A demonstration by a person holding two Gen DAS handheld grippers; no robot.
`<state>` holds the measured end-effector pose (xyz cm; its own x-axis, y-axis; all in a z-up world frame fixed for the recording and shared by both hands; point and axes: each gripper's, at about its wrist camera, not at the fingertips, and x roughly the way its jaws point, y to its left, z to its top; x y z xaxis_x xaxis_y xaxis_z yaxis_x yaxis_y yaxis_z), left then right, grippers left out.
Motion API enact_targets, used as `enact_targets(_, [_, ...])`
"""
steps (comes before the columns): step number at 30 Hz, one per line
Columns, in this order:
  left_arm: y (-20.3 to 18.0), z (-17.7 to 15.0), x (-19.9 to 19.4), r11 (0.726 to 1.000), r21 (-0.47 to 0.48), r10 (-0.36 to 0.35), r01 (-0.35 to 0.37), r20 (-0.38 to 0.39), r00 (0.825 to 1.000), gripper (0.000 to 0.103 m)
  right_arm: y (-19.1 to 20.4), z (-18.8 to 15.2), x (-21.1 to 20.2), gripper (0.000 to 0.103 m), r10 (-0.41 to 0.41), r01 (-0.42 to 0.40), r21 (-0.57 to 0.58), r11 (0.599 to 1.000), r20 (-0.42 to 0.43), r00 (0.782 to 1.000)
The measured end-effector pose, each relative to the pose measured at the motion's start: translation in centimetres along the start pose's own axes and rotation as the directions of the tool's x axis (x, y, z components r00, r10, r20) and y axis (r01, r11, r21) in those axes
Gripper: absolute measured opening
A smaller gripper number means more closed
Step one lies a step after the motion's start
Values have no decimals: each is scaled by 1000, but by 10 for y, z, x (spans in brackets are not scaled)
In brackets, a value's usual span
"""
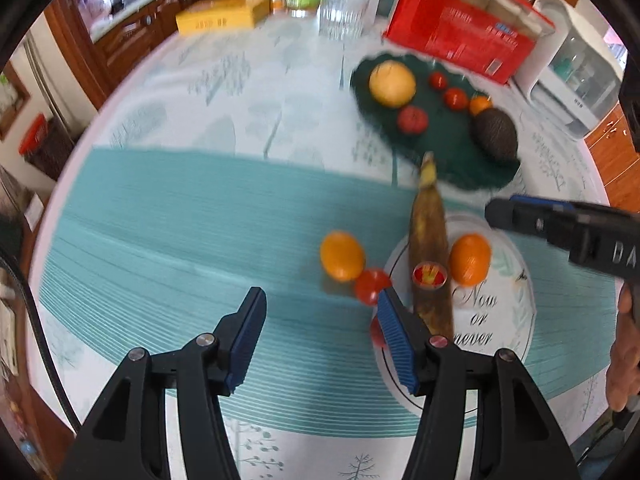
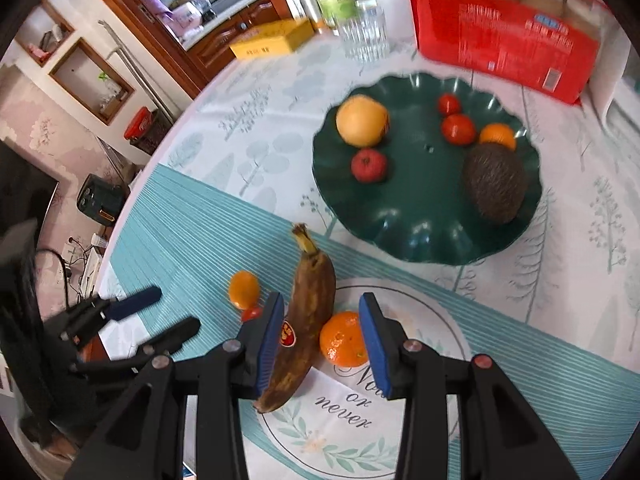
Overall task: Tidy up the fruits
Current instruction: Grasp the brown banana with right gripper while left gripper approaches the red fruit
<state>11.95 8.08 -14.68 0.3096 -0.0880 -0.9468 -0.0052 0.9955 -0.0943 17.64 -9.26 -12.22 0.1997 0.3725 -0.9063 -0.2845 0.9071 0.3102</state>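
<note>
On the left, the left tool (image 1: 320,336) hangs over the teal striped mat (image 1: 168,240) with its blue pads parted and nothing between them. Just past its right pad lie a loose orange (image 1: 342,256) and a small tomato (image 1: 372,286), touching each other on the mat (another red fruit peeks from behind that pad, too hidden to name). Next comes the white lettered plate (image 2: 420,412), where a brown, overripe banana (image 2: 308,328) with a red sticker lies with its stem over the rim, touching a mandarin (image 2: 343,339). The right tool (image 2: 322,342) stands moderately parted above them, both fruits showing between its pads; whether either pad touches a fruit I cannot tell. Farther right on the bench (image 2: 580,240), the dark green scalloped dish (image 2: 420,216) carries a yellow grapefruit (image 2: 362,121), three tomatoes, a small orange (image 2: 497,135) and an avocado (image 2: 495,184).
</note>
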Motion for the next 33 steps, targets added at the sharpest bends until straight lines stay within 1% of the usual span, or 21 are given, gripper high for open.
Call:
enact_targets(3, [-2, -8, 20, 1000, -8, -20, 19, -39, 999, 57, -2, 2, 16, 39, 8, -8, 8, 1000, -37, 999])
enact_targets(7, [-8, -11, 34, 999, 9, -34, 34, -60, 998, 57, 1, 6, 35, 39, 22, -22, 10, 1000, -77, 997])
enact_targets(11, [-9, -10, 38, 999, 12, -49, 50, -59, 997, 57, 7, 9, 52, 39, 20, -22, -12, 1000, -117, 993])
enact_targets(15, [-9, -6, 39, 998, 8, -69, 70, -74, 995, 57, 14, 13, 70, 40, -6, 0, -47, 999, -148, 989])
enact_targets(18, [-11, -5, 38, 996, 23, -79, 81, -83, 993, 57, 18, 15, 82, 41, -22, 12, -63, 998, -166, 986])
enact_targets(21, [-13, -7, 38, 994, 27, -102, 105, -96, 990, 57, 17, 16, 84, 40, -24, 12, -81, 997, -141, 990])
enact_targets(22, [-14, -7, 38, 994, 27, -101, 104, -96, 990, 57, 17, 15, 83, 36, -20, 8, -89, 996, -134, 991])
enact_targets(23, [-15, -8, 38, 994, 29, -102, 105, -96, 990, 57, 16, 14, 82, 36, -9, -3, -94, 996, -128, 992])
enact_targets(29, [-15, -8, 38, 990, 13, -135, 138, -115, 984, 57, 9, 10, 69, 35, 48, -57, -93, 994, -98, 994])
enact_targets(33, [-18, -10, 35, 987, 25, -153, 157, -122, 981, 57, 8, 4, 56, 35, 65, -73, -111, 991, -69, 995])
